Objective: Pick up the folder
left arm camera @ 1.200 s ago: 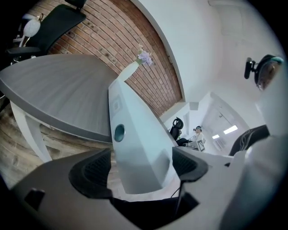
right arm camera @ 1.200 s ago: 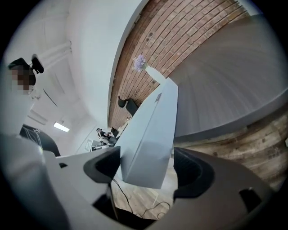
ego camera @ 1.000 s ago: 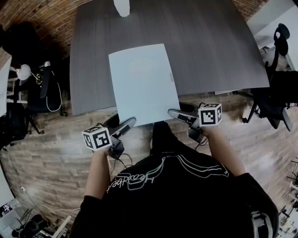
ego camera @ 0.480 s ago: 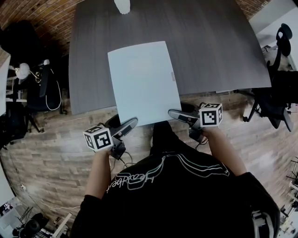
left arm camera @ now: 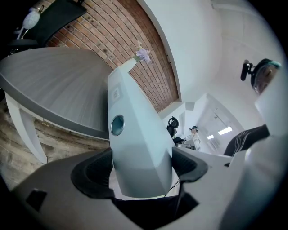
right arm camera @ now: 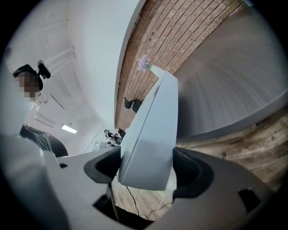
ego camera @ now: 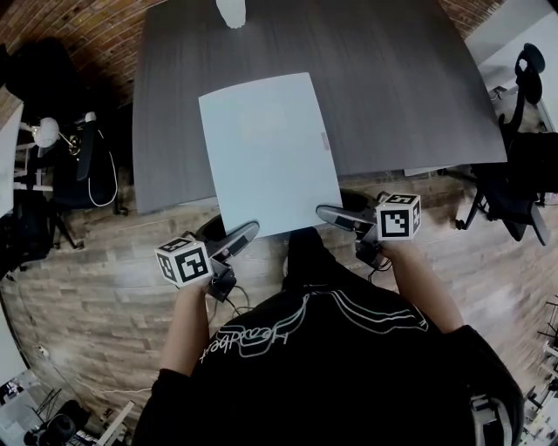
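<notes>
The pale blue folder (ego camera: 266,150) is held flat above the near edge of the dark grey table (ego camera: 392,78), its near end overhanging the floor. My left gripper (ego camera: 245,230) is shut on the folder's near left corner, and my right gripper (ego camera: 326,212) is shut on its near right corner. In the left gripper view the folder (left arm camera: 135,134) rises from between the jaws, a round hole in its face. The right gripper view has the folder (right arm camera: 150,139) clamped the same way, seen from below.
A white vase with purple flowers (ego camera: 229,12) stands at the table's far edge. Office chairs (ego camera: 514,174) are at the right, bags and cables (ego camera: 78,165) at the left. Wood plank floor (ego camera: 87,296) lies below, and a brick wall (left arm camera: 130,40) is behind the table.
The folder has shifted a little farther over the table and slightly left, carried by both grippers. Both grips are unchanged.
</notes>
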A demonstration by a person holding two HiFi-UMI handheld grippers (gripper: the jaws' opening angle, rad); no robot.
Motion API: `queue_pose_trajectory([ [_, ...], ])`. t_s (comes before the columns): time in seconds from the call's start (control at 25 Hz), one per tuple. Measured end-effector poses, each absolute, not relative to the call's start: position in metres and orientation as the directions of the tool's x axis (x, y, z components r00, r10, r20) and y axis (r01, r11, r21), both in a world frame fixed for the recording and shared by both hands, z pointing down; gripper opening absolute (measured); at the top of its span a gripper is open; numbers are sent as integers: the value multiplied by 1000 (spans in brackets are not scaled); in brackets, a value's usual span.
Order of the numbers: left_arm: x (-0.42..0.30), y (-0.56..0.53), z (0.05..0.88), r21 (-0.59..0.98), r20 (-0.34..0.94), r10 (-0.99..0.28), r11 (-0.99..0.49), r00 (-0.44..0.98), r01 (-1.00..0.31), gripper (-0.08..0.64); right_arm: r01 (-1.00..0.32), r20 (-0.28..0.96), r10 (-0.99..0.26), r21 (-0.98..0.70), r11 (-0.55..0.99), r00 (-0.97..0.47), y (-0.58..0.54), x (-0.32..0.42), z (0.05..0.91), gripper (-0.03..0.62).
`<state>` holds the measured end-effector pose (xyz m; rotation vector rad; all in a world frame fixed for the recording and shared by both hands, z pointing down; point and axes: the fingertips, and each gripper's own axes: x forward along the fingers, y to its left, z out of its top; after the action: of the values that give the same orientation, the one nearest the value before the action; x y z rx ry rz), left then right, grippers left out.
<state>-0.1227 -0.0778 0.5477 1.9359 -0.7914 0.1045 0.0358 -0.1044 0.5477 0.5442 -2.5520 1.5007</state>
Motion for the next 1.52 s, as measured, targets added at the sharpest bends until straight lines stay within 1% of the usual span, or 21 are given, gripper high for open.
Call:
queue_pose_trajectory([
  [0.28, -129, -66, 506, 731, 379, -513, -344, 770, -589, 393, -356, 260, -249, -776, 521, -933, -93, 29, 507, 313],
  [0.64, -133, -42, 440, 664, 321, -574, -431, 753, -611, 393, -336, 197, -286, -725, 602, -938, -66, 25, 445, 314],
  [1.08, -121, -10, 347, 548, 238, -621, -549, 747, -631, 393, -335, 116, -336, -601, 725, -935, -30, 37, 353, 314],
  [1.32, -119, -1, 317, 492, 216, -636, -584, 740, -645, 393, -332, 84, -344, -547, 769, -935, -21, 39, 325, 314],
  [1.52, -123, 1, 305, 483, 205, -645, -587, 736, -650, 393, -323, 63, -347, -551, 770, -936, -19, 35, 314, 314],
])
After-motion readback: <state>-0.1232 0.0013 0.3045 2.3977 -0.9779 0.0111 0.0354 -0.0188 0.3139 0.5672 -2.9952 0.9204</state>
